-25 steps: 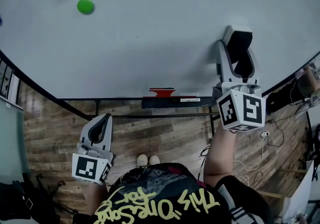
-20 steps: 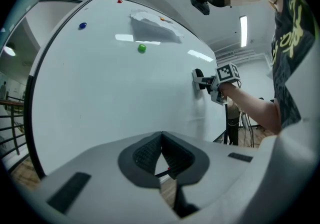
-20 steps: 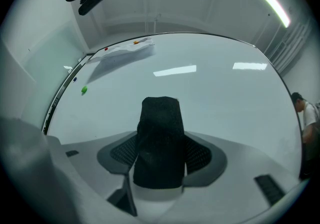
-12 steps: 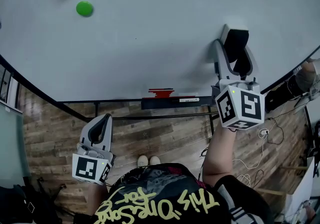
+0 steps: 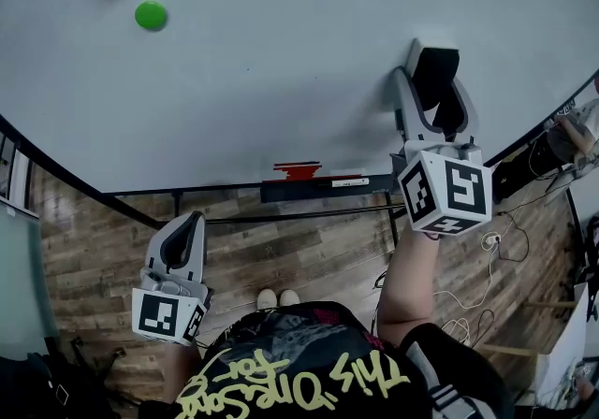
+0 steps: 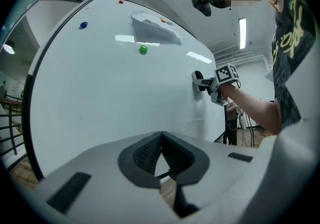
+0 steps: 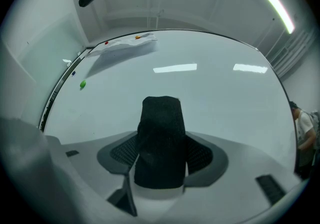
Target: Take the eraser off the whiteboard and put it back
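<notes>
The black eraser (image 5: 436,80) sits between the jaws of my right gripper (image 5: 432,66), which is shut on it. In the right gripper view the eraser (image 7: 160,140) stands upright between the pads, with the whiteboard (image 7: 210,98) right behind it. In the left gripper view the right gripper (image 6: 206,83) holds the eraser's end at the board surface. My left gripper (image 5: 187,225) hangs low, below the board's bottom edge, with its jaws shut (image 6: 160,153) and nothing in them.
A green magnet (image 5: 150,15) sticks on the whiteboard (image 5: 262,80) at the upper left. A sheet of paper (image 6: 152,25) is pinned higher up. The marker tray (image 5: 318,188) under the board carries a red item (image 5: 298,167). Below are wood flooring, cables at the right and the person's shoes.
The right gripper, with the eraser in it, has shifted slightly up and to the left along the board. The left gripper has barely moved.
</notes>
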`<state>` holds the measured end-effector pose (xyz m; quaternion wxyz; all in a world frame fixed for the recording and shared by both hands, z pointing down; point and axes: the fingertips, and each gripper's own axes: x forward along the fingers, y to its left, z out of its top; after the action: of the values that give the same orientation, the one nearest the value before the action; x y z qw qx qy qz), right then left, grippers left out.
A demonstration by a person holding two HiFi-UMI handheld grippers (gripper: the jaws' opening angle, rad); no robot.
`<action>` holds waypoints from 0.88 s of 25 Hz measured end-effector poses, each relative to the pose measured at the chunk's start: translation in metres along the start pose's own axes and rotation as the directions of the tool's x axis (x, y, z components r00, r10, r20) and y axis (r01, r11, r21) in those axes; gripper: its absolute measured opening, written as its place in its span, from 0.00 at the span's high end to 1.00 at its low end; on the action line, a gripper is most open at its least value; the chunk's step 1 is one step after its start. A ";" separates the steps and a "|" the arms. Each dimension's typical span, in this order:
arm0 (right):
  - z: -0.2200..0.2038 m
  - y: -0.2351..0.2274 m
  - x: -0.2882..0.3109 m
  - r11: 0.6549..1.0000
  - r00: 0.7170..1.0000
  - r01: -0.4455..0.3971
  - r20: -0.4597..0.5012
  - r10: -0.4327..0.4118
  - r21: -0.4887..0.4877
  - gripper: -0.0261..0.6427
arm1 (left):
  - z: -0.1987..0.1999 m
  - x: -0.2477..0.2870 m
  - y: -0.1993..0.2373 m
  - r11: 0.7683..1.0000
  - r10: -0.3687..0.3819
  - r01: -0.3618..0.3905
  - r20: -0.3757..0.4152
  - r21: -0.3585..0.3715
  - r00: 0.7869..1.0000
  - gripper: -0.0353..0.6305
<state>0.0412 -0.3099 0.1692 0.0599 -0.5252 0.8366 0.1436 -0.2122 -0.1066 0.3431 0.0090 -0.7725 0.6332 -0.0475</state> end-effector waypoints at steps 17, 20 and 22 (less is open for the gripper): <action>-0.004 -0.001 -0.003 1.000 1.000 0.013 0.013 -0.013 -0.004 0.57 | -0.001 0.001 -0.003 1.000 -0.014 0.014 0.002 0.004 1.000 0.94; -0.002 0.000 -0.005 1.000 1.000 0.015 0.027 -0.015 0.002 0.57 | 0.000 0.001 -0.005 1.000 -0.020 0.020 0.005 0.009 1.000 0.94; -0.002 0.002 -0.008 1.000 0.999 0.011 0.035 -0.011 0.013 0.57 | 0.000 0.002 -0.006 1.000 -0.023 0.023 0.004 0.011 1.000 0.94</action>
<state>0.0432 -0.3031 0.1733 0.0789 -0.5267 0.8335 0.1470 -0.2059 -0.1074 0.3439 0.0143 -0.7798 0.6239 -0.0494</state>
